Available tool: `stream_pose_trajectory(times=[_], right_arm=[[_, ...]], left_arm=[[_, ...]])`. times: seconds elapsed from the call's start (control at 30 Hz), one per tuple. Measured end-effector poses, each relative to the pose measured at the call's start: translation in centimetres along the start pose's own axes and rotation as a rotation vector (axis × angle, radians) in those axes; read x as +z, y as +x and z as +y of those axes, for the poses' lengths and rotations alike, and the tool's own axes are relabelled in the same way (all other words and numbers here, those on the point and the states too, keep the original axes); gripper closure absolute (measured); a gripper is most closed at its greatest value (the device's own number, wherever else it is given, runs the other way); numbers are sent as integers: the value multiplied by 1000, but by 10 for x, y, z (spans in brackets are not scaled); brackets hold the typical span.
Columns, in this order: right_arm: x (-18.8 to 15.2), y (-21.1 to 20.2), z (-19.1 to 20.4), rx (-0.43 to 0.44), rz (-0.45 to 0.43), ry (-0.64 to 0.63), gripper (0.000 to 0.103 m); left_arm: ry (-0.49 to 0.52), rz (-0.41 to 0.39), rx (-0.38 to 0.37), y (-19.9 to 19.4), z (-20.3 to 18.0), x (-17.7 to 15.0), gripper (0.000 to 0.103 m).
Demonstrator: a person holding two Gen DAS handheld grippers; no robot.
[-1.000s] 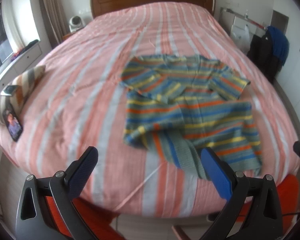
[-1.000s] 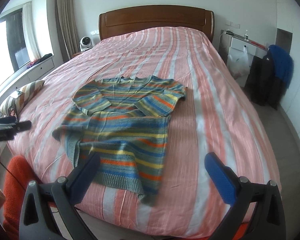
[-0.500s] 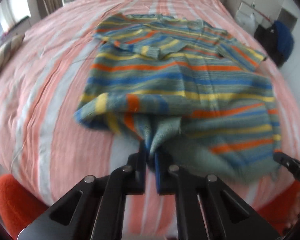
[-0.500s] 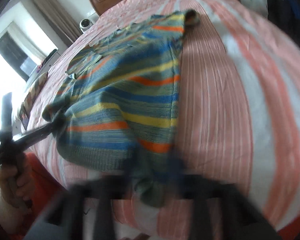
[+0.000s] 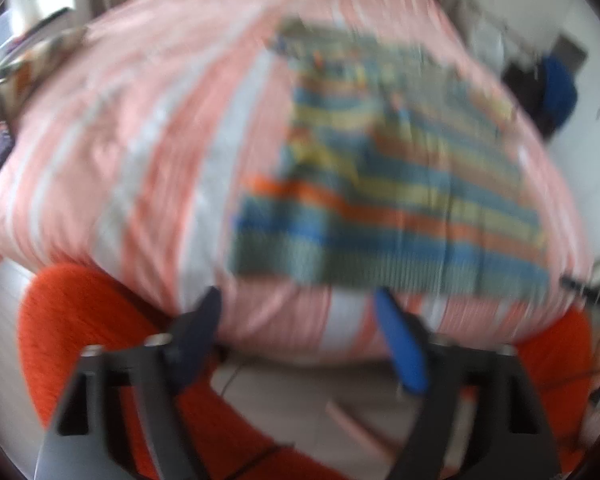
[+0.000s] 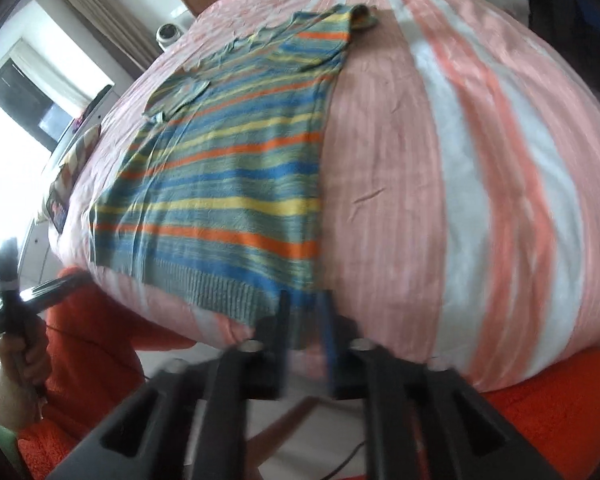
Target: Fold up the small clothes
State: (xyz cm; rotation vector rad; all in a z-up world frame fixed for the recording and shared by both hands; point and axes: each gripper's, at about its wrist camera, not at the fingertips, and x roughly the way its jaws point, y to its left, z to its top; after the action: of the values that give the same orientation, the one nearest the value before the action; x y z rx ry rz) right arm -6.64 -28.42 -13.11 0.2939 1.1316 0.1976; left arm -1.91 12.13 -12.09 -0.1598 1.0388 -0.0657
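Note:
A striped knit sweater (image 6: 228,184) in blue, yellow, orange and grey lies flat on the pink striped bed (image 6: 440,160), hem at the near edge. My right gripper (image 6: 304,312) is nearly shut at the hem's near right corner; the fabric seems to lie between the blurred fingers. In the blurred left wrist view the sweater (image 5: 400,200) lies ahead of my left gripper (image 5: 300,312), which is open, empty, and just off the bed's edge below the hem's left corner.
The person's orange-clad legs (image 5: 84,328) press against the bed's near edge. A striped pillow (image 6: 80,148) and a phone (image 6: 58,210) lie at the bed's left side. Dark clothes (image 5: 552,88) hang at the right wall. The left hand-held gripper (image 6: 16,296) shows at left.
The sweater's hem was pulled toward the near edge and now lies flat. My left gripper has let go of the hem, opened and drawn back. My right gripper stays at the hem's right corner.

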Motion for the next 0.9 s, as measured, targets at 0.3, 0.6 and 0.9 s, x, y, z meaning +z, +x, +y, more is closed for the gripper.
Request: stream_pose_trajectory(times=[0.3,0.6,0.9], right_arm=[[8,44,4,95,58,-71,98],[-1,-19,6,-27,56,-114,100],[1,51,-3,-80,104,-50,97]], left_arm=[[22,155,27,68,-2,14,97],[120,173,14,16,-17,-29,98],[162,198,138,40,-41,-36,70]])
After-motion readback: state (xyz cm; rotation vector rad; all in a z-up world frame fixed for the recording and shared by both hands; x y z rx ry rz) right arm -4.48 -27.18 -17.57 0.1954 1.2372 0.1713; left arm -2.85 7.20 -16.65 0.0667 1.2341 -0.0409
